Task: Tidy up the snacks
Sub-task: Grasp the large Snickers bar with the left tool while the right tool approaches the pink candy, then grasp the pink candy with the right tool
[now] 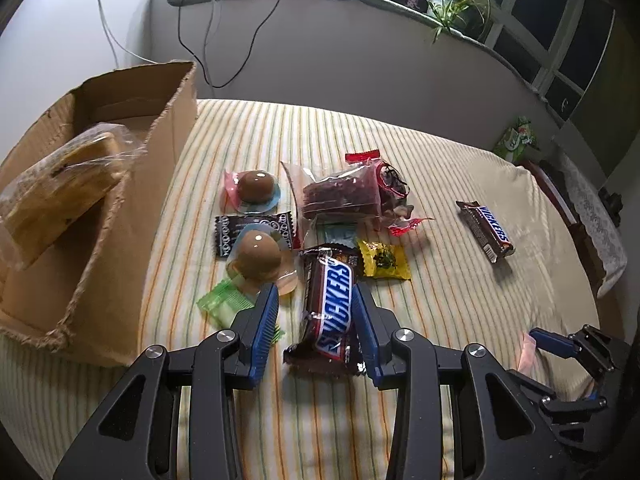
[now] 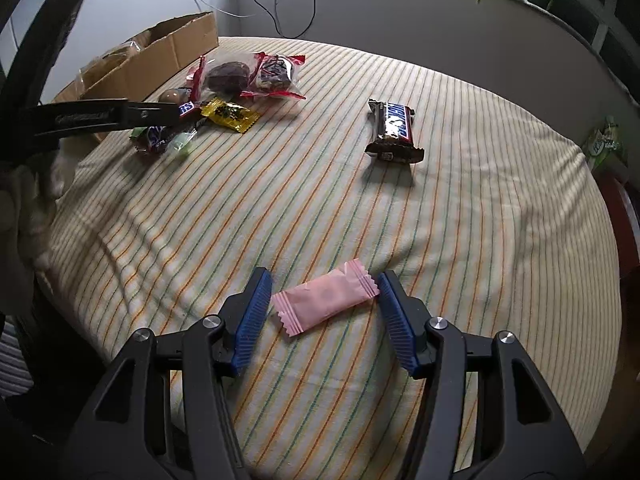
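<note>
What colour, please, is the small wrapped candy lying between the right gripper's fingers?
The small wrapped candy is pale pink with crimped ends, clearest in the right wrist view.

We find an open brown cardboard box (image 1: 120, 184) at the left edge of the striped cloth surface (image 1: 460, 280), with a clear-wrapped cake slice (image 1: 60, 188) inside. Right of the box lies a cluster of wrapped snacks; a brown Snickers bar (image 1: 330, 312) lies nearest us. A second Snickers bar (image 2: 394, 130) lies well apart, rightward. A pink wrapped candy (image 2: 326, 298) lies closest, apparently flat.
</note>
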### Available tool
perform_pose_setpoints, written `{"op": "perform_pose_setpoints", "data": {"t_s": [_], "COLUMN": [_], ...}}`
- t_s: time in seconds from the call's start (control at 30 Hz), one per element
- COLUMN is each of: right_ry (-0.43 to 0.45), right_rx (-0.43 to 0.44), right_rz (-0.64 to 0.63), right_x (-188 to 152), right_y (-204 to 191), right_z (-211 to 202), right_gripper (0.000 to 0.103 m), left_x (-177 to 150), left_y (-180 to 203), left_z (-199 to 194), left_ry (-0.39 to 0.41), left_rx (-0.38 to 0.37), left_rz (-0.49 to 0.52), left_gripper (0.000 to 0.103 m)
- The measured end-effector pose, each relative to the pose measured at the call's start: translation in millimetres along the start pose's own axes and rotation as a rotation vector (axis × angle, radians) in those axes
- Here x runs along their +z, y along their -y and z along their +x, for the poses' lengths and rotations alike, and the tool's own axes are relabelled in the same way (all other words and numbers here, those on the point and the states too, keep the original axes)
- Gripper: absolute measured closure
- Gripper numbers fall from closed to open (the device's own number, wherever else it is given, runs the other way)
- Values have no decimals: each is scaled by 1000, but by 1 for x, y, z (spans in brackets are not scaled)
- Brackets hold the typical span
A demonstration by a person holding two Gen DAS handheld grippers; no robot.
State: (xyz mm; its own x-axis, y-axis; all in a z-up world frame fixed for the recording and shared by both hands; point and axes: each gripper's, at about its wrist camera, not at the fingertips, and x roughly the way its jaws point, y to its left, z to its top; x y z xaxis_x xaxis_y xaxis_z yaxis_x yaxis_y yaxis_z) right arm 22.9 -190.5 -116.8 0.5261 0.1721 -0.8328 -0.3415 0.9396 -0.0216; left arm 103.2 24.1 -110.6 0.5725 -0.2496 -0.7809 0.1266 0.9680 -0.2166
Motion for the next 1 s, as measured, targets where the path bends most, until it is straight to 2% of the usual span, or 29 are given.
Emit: {"op": "perform_pose_setpoints", "data": {"t_s": [0.1, 0.23, 0.27, 0.3, 0.5, 0.57, 0.63, 0.93, 1.0], "right_ry": [8, 17, 18, 19, 32, 37, 44, 22, 21], "right_rx": [-3, -1, 0, 1, 26, 31, 55, 89, 72], "right_rz": [-20, -25, -24, -24, -8, 5, 25, 36, 33], "right_x": [-4, -8, -8, -8, -8, -7, -5, -7, -9], "right_y": [1, 2, 2, 2, 6, 9, 12, 14, 12], "right_z": [-4, -7, -8, -8, -9, -11, -14, -12, -12], "right_gripper": [50, 61, 62, 62, 65, 80, 86, 82, 75], "left_x": [1, -1, -1, -1, -3, -3, -2, -4, -5], "left_y": [4, 10, 10, 9, 7, 6, 4, 2, 3], "left_z": [7, 14, 14, 14, 7, 2, -3, -12, -13], "left_ry": [-15, -18, -16, -15, 2, 13, 22, 46, 47], "left_rx": [-4, 17, 15, 12, 5, 1, -5, 6, 2], "left_rz": [21, 60, 57, 50, 33, 25, 22, 19, 18], "left_gripper": [66, 67, 73, 75, 75, 75, 75, 75, 75]}}
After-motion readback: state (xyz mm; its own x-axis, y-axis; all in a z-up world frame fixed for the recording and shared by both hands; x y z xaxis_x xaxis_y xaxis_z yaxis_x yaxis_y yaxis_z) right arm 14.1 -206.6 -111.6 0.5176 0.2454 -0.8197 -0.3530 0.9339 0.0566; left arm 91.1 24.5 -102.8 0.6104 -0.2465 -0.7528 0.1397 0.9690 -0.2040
